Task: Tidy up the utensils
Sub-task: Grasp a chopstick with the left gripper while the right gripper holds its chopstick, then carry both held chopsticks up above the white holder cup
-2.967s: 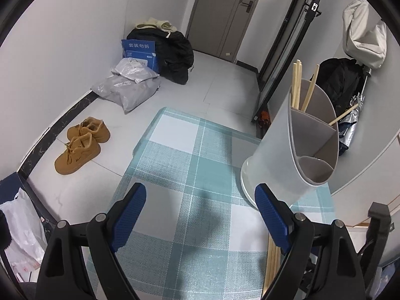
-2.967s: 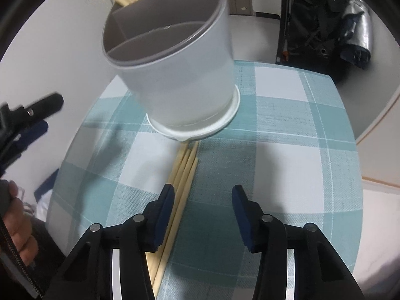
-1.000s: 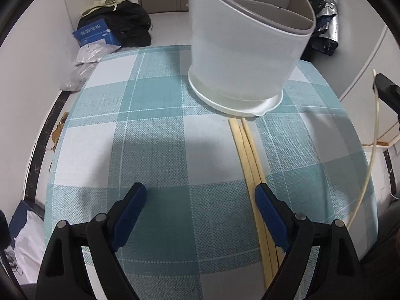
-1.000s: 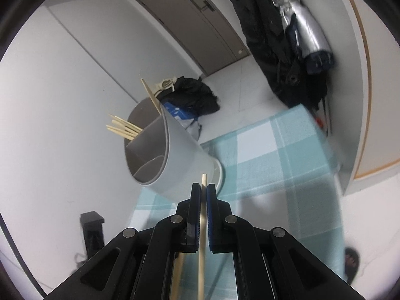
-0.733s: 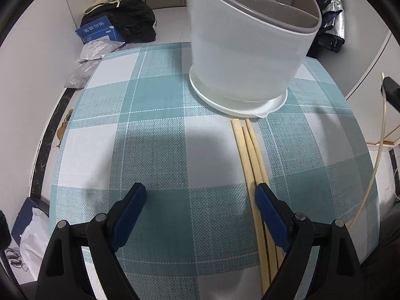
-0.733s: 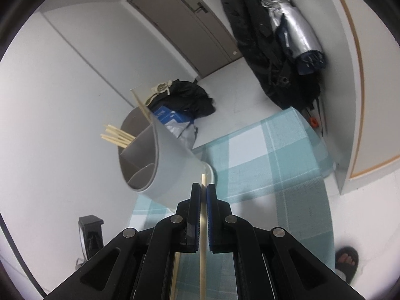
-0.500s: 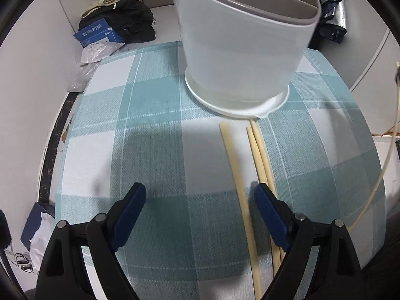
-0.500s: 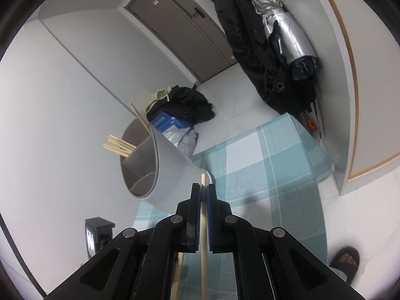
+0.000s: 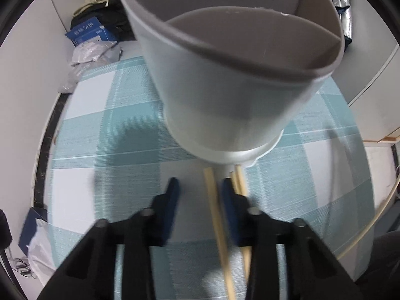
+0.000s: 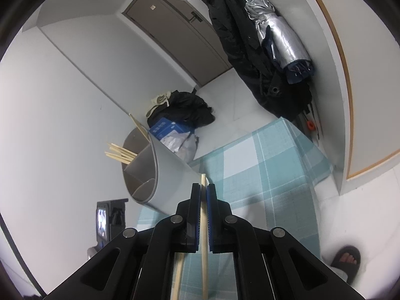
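Note:
A grey divided utensil holder (image 9: 232, 75) stands on the teal checked tablecloth (image 9: 105, 140), close in front of my left gripper (image 9: 200, 195). The left jaws are partly closed around one wooden chopstick (image 9: 215, 207) lying on the cloth; two more chopsticks (image 9: 240, 182) lie just right of it. My right gripper (image 10: 203, 192) is shut on a chopstick (image 10: 204, 215) and holds it in the air, right of the holder (image 10: 152, 175), which has several chopsticks (image 10: 120, 153) in its far compartment. The held chopstick also shows in the left wrist view (image 9: 370, 222).
The table edge curves round at left and right. Below on the floor are a blue box (image 9: 86, 33), grey parcels (image 9: 92, 52) and black bags (image 10: 185, 110). Coats and a folded umbrella (image 10: 282, 40) hang at the right wall. A sandalled foot (image 10: 346, 258) stands beside the table.
My left gripper has moved forward towards the holder and its jaws have narrowed around one chopstick on the cloth. My right gripper has risen a little, still holding its chopstick.

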`<state>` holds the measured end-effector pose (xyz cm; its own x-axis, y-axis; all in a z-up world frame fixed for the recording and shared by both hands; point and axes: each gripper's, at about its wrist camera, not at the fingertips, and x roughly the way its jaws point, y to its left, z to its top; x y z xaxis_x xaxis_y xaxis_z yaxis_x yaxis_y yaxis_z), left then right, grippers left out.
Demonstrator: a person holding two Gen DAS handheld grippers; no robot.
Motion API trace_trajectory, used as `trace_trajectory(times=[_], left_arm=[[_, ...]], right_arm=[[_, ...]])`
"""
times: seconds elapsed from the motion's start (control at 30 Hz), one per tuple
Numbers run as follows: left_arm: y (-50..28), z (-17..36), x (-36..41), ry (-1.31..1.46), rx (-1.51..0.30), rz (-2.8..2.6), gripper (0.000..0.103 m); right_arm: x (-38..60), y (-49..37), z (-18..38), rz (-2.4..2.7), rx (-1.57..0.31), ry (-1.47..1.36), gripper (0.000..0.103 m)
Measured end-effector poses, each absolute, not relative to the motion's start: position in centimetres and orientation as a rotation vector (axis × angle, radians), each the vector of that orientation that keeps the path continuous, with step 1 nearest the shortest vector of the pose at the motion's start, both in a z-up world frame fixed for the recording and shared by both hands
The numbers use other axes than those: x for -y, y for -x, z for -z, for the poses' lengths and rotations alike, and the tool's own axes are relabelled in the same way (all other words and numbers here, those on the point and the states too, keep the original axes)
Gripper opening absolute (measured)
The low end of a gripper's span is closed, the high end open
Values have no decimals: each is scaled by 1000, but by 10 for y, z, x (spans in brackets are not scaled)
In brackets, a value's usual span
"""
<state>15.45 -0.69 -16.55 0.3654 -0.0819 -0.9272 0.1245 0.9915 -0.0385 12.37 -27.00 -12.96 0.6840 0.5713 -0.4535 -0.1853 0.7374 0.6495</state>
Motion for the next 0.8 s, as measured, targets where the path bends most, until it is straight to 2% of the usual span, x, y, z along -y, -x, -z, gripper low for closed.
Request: trace_trajectory(times=[0.07,0.1,0.33,0.8], left_arm=[[-157,166,3,-5,-1195,120,4],[-158,166,1,16,-1199,117,3],[-140,152,-14,83,-1123,118,3],[-86,78,-14,220,-826,254,2]], right_arm=[[270,-123,129,-456,-695,-606,4],[269,-123,129,-457,-694,-605,4],[266,-119,126,-453,-693,-586,4],[236,-86,111,-419,-587,-399,4]])
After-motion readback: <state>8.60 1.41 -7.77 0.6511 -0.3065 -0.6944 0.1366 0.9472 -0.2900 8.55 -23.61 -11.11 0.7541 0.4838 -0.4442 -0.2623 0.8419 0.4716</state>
